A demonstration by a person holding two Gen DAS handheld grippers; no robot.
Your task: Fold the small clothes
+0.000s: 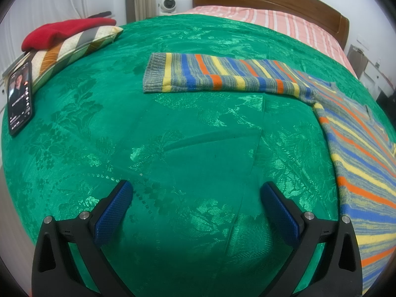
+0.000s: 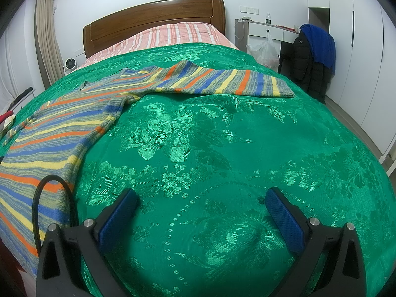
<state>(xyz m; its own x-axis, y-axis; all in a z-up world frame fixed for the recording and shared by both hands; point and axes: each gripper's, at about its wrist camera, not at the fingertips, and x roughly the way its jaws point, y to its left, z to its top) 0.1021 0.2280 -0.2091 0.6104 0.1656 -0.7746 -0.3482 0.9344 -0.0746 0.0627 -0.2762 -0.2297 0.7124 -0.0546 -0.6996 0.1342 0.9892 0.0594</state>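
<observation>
A striped knit sweater (image 1: 358,148) in grey, blue, yellow and orange lies flat on the green bedspread (image 1: 173,136). In the left wrist view its body is at the right and one sleeve (image 1: 217,75) stretches left. In the right wrist view the sweater body (image 2: 54,133) is at the left and the other sleeve (image 2: 222,81) stretches right. My left gripper (image 1: 196,193) is open and empty above bare bedspread, left of the sweater. My right gripper (image 2: 201,200) is open and empty above bare bedspread (image 2: 222,148), right of the sweater.
A striped pillow (image 1: 74,44) with a red garment (image 1: 61,32) on it and a phone (image 1: 19,96) lie at the bed's left edge. The wooden headboard (image 2: 153,19) is at the back. A desk and a chair with jackets (image 2: 311,57) stand at the right.
</observation>
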